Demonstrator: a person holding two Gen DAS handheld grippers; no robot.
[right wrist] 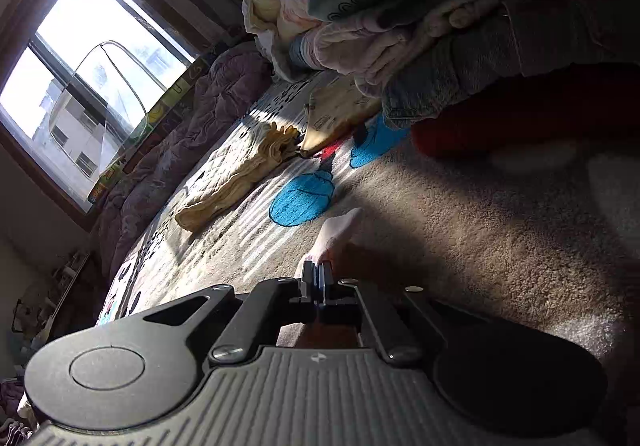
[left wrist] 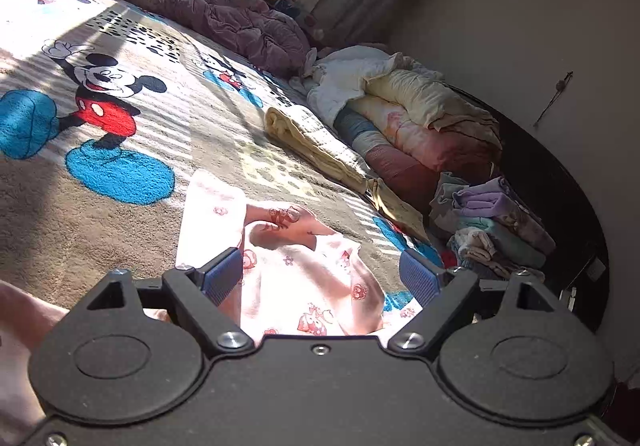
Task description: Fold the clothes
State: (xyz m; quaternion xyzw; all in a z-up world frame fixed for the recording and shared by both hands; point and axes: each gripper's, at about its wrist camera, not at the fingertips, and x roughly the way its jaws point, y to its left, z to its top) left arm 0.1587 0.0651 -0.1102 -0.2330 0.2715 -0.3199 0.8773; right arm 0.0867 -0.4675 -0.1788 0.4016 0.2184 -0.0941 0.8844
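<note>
On the left we see the Mickey Mouse blanket (left wrist: 120, 118) spread over the bed. Our left gripper (left wrist: 320, 278) hangs above the pink printed garment (left wrist: 304, 286), its blue pads (left wrist: 224, 274) spread wide and touching nothing. Further right, a yellow folded cloth (left wrist: 316, 142) lies beside a stack of folded clothes (left wrist: 496, 222). Our right gripper (right wrist: 318, 278) is clamped tight on a pale edge of the garment (right wrist: 340, 234), low over the blanket.
</note>
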